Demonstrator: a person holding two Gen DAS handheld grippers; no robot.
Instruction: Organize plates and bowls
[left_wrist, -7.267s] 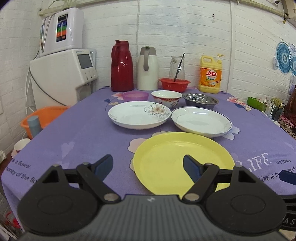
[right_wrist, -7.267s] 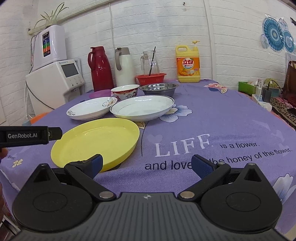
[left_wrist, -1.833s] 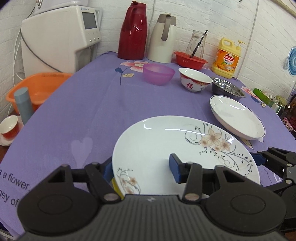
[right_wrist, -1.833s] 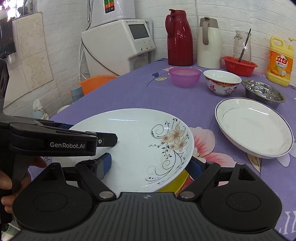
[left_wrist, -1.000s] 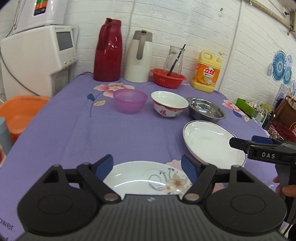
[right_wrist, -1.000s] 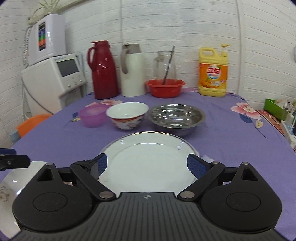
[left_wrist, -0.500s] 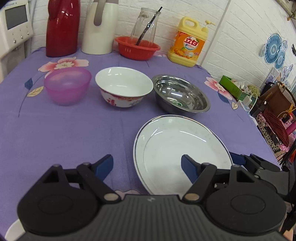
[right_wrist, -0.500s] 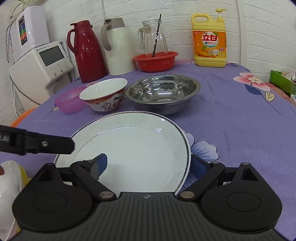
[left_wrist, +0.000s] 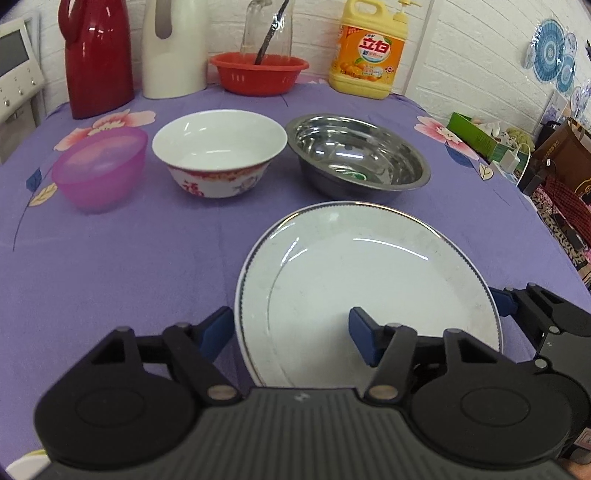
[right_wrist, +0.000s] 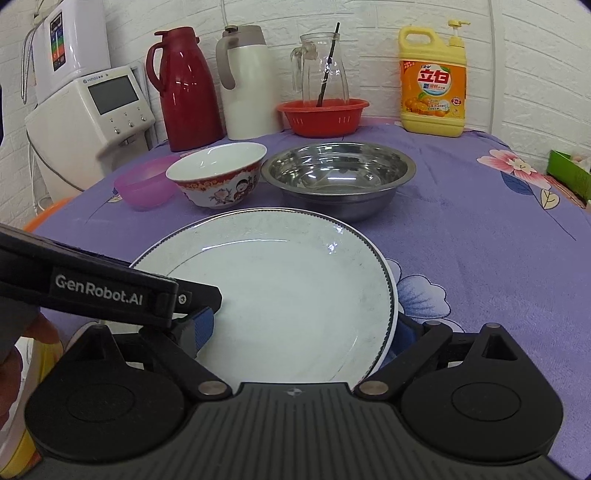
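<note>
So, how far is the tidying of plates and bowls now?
Done, probably: a yellow plate peeks in at the lower left of the right wrist view, mostly hidden, so a stack may be started. In hand: the left gripper is closing over the left rim of the white plate; the right gripper straddles its other side, open. Left: the pink bowl, china bowl and steel bowl stand apart, unstacked.

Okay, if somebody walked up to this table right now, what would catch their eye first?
Probably the big white blue-rimmed plate at the near edge of the purple flowered tablecloth, with the left gripper closing astride its left rim and the right gripper straddling the other side. Behind sit three bowls.
</note>
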